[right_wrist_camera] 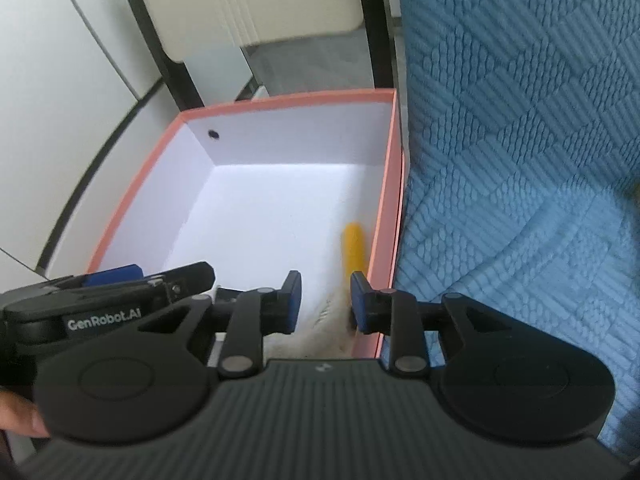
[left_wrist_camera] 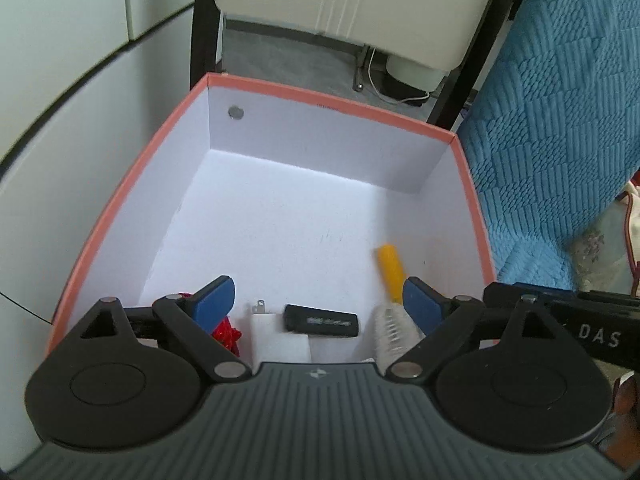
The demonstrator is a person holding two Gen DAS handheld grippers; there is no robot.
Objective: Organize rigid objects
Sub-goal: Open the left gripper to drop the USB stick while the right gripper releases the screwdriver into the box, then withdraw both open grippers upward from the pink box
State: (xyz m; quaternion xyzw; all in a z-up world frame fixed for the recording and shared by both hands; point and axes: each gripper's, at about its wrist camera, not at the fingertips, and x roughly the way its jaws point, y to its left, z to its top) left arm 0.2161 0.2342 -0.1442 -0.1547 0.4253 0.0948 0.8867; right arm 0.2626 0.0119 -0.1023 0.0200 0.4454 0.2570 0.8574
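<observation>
Left claw (left_wrist_camera: 318, 300) hides part of the red item (left_wrist_camera: 226, 332) in the box (left_wrist_camera: 332, 110).

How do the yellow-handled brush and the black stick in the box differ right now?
The yellow-handled brush is yellow with pale bristles; the black stick is plain black with faint lettering. The brush lies lengthwise along the box's right wall, while the stick lies crosswise near the front, partly on a white block. The brush looks longer. Both rest inside the box, ungripped.

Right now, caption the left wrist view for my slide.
Open left gripper above a pink-rimmed box holding a yellow-handled brush, black stick and white plug.
</observation>
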